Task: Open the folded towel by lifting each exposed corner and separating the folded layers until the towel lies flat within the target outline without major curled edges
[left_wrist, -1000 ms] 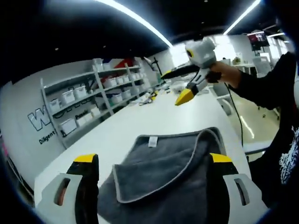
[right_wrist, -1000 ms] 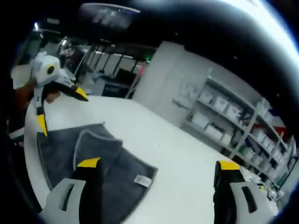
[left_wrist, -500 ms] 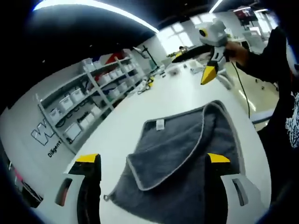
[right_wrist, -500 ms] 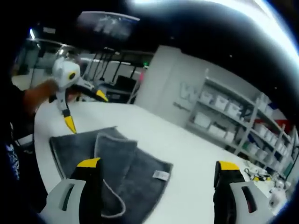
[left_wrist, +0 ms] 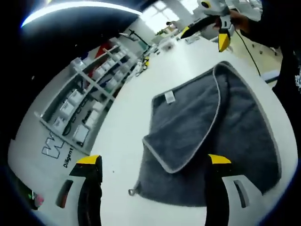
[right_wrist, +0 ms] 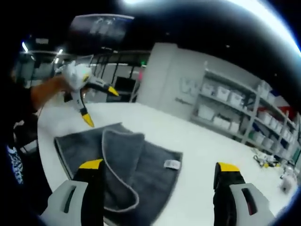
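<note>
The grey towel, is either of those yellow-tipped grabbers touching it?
Apart. In each view, the other gripper, left or right, hovers above the towel.

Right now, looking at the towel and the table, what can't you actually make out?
- Target outline: none discernible on the white table in either view.
- Towel: its near edge is hidden behind the left gripper jaw in the left gripper view.
- Towel label: too small to read.
- Shelf bins: contents too small.

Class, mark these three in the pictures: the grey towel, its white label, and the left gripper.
grey towel [left_wrist: 188,127], left gripper view, on the folded-over top layer.
white label [right_wrist: 172,164], right gripper view, label's middle.
left gripper [right_wrist: 100,103], right gripper view, between its yellow tips.
</note>
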